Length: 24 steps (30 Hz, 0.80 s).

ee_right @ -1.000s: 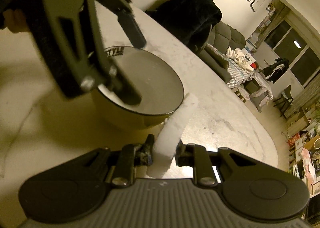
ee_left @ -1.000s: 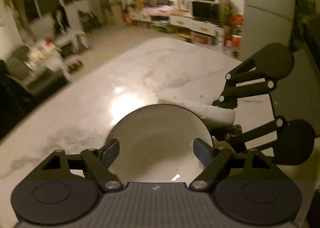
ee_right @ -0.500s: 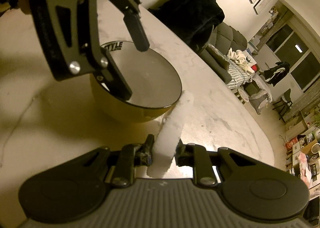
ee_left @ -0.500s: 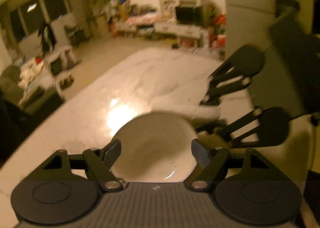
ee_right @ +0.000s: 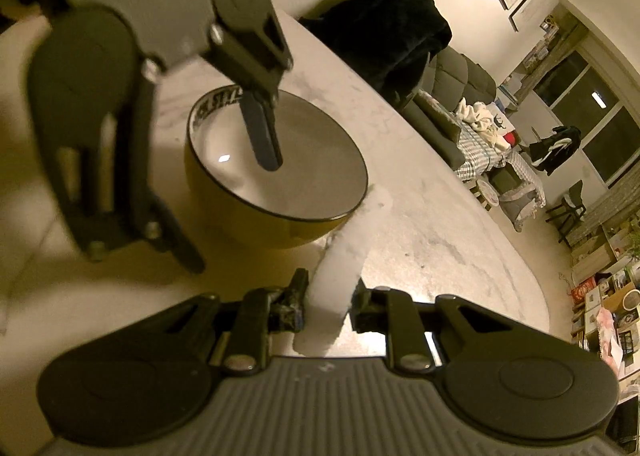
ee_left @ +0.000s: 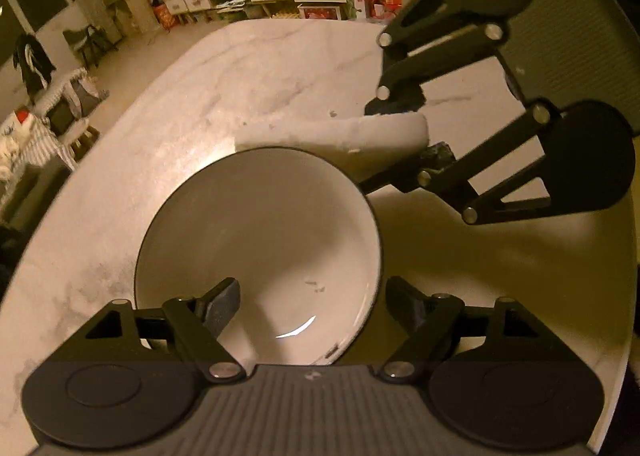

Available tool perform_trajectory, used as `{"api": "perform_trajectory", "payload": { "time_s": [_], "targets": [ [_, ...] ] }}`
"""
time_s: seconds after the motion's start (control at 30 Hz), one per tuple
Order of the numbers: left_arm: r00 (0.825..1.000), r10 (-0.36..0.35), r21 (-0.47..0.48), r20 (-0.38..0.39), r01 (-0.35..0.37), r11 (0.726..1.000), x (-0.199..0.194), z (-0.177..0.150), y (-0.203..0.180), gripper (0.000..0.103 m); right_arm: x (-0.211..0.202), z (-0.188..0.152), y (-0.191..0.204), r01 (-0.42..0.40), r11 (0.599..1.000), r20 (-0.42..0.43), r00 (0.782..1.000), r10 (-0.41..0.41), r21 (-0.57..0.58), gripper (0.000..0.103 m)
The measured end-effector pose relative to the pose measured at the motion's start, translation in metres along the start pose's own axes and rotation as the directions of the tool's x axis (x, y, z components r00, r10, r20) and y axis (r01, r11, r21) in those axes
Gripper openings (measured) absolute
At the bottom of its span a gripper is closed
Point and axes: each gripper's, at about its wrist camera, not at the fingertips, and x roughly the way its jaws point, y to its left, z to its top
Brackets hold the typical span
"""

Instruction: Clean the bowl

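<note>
Bracing bowl rim, lining up sponge for the wipe.

Spreading left gripper (ee_left: 312,302) wide across the near rim of the bowl (ee_left: 260,240) at frame centre: one finger dipping inside, the other outside the wall, gripping nothing yet. Clamping white sponge (ee_right: 340,268) tight in right gripper (ee_right: 326,302), lower centre of right view, tip just beside the far rim. Closing left on the rim first, probably, then dragging sponge over the specks inside; keeping bowl flat on marble table (ee_left: 248,67).

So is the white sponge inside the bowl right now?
No, the sponge, pinched in the right tongs, sits outside the bowl, its tip just beside the rim.
</note>
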Motion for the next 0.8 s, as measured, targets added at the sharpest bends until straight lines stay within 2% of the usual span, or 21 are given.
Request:
{"api": "perform_trajectory", "payload": {
  "time_s": [0.2, 0.5, 0.8],
  "targets": [
    [1.0, 0.002, 0.011, 0.019, -0.002, 1.0, 0.006, -0.001, 0.0, 0.091, 0.001, 0.0, -0.002, -0.006, 1.0, 0.002, 1.0, 0.006, -0.005, 0.021],
    [1.0, -0.011, -0.023, 0.015, 0.012, 1.0, 0.006, 0.002, 0.01, 0.094, 0.018, 0.016, -0.006, -0.003, 1.0, 0.01, 1.0, 0.003, -0.027, 0.021],
    [0.999, -0.017, 0.018, 0.029, 0.017, 1.0, 0.003, -0.001, 0.012, 0.097, 0.004, 0.01, 0.003, -0.016, 0.999, 0.011, 1.0, 0.017, -0.028, 0.021]
  ]
}}
